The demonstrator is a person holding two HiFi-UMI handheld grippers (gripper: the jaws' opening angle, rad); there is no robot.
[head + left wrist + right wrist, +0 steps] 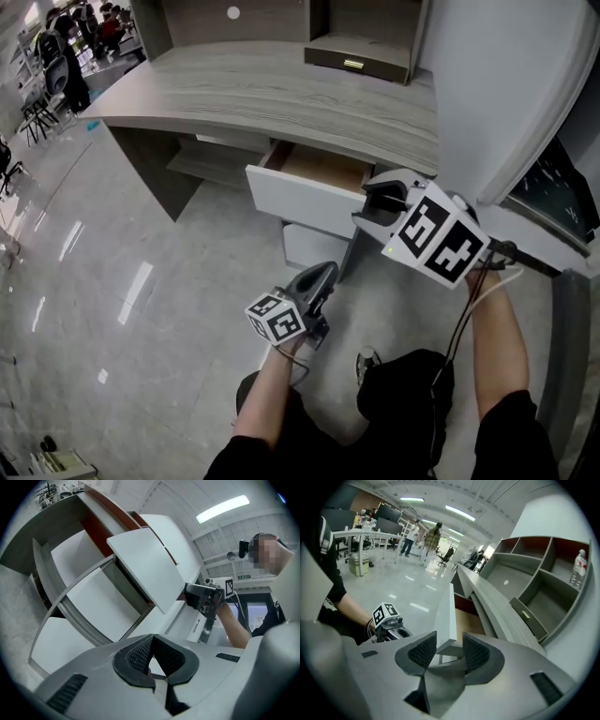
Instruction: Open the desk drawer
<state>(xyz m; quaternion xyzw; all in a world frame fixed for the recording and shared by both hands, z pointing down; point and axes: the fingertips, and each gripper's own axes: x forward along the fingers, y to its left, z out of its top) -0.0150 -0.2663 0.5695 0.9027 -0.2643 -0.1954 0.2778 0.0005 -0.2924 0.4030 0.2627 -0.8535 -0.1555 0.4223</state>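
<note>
Already the drawer (300,197) stands part-way out from under the surface (234,89), with a bare wooden bottom showing behind its white front. We judge it a stiff board box on runners. It should be light, since what shows of the inside looks empty, and it should slide only straight out. No handle is visible, so the hold has to be the front panel itself, at its top edge or end corner. That face looks smooth and may slip under the pads. A pull from one corner could skew the box on its runners, so we would rather draw evenly, nearer the middle.

The right tool (445,648) is released, its jaws wide, with the corner of the front between them but not pinched. The left tool (321,274) is clenched on nothing, low over the glossy floor (112,281) and well apart from the drawer.

A second white front (314,246) sits just below the drawer. A shelf unit (361,56) rises at the back of the surface, with a bottle (580,566) in one compartment. In the way, as we see it, are the rim of the surface overhanging the top edge, plus our own knees (403,389) and the left tool in front of the drawer's path.
</note>
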